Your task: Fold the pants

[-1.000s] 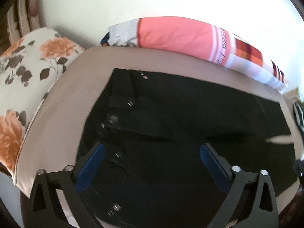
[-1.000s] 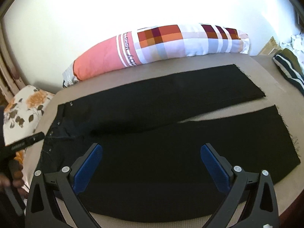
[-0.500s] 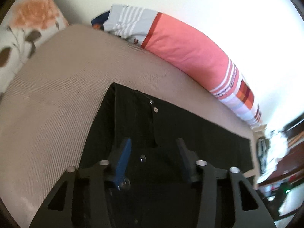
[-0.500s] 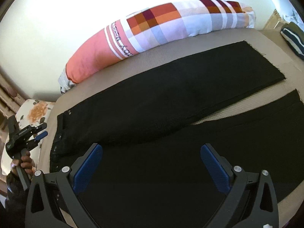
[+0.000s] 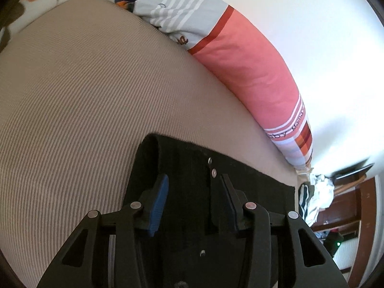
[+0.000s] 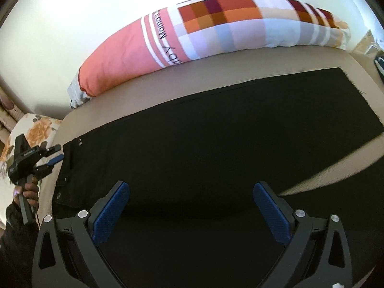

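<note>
Black pants (image 6: pixel 216 139) lie flat on the beige bed (image 5: pixel 84 96), waistband at 9 o'clock in the right wrist view, a long pillow (image 6: pixel 216 31) at 12. The left claw (image 5: pixel 194 189), narrowed, straddles the waistband; whether it pinches is unclear. The right claw (image 6: pixel 192 199) gapes wide over a leg.

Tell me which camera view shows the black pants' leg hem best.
The right wrist view: the far leg of the black pants runs across the bed to its frayed hem at the right. The left wrist view shows only the waistband with its rivets; the hem is a thin edge far off.
</note>
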Available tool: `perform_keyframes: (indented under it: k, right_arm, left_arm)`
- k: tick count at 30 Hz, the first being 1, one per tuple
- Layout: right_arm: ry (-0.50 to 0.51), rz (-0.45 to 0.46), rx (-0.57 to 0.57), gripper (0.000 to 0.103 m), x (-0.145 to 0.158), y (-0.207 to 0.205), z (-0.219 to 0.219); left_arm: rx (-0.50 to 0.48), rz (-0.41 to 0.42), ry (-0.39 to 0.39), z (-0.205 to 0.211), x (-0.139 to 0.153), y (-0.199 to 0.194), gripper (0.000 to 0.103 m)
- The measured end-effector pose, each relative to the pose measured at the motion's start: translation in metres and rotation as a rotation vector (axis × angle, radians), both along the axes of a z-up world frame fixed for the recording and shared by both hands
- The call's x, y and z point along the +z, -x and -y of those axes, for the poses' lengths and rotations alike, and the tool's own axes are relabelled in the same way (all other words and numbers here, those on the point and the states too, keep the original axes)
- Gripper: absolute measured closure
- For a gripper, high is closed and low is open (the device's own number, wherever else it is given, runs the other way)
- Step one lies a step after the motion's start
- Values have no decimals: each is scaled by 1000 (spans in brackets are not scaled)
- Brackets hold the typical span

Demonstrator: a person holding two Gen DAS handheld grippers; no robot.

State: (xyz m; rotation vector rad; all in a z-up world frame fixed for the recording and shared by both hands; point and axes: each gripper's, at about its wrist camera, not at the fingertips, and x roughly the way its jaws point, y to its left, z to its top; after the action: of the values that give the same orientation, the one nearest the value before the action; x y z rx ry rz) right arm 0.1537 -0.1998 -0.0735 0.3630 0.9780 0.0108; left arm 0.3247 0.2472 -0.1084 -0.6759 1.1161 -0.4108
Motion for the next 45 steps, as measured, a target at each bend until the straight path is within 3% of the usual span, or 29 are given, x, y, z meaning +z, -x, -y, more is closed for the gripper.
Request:
perform_keyframes:
  k: [6,10,14,18,24,25,27,29,33,36,40,45]
  right_arm:
    - [1,3,34,0,-2,-13,-13]
    - [7,-9,48,0,-9,-22,-20]
    - [5,-18,60,0,-14,-29,-25]
    - [7,-10,68,0,-14,-34,-27]
    - [3,-5,90,0,-14,-48,-25]
    - [12,-5,101,0,-14,-52,-25]
    - [27,-3,126,0,-13,-60,-26]
    - [44,-6,170,0,-11,-70,-26]
    - [99,3,340,0,-4,-95,-27]
    - [146,6,566,1,2,-121,-34]
    - [208,-2,764,13,7,-149,-42]
    - [262,-50,942,27,2,-183,-47]
  left_arm:
    - [-16,-3,-25,-15,-1,4,60]
    - [4,-19,48,-27,-9,10,60]
    - [-16,-11,101,-18,-11,5,60]
    - [-32,6,106,-5,-9,-9,60]
    - [-43,-26,144,14,-25,-40,60]
    - [-39,-31,154,17,-28,-42,63]
    - [-30,-31,132,20,-30,-41,79]
    - [-27,-7,96,22,-26,-37,93]
    - [-60,98,114,25,6,-18,94]
    - [-116,215,132,31,42,5,94]
    - [-195,334,129,38,75,35,94]
    - [-229,405,129,41,97,60,94]
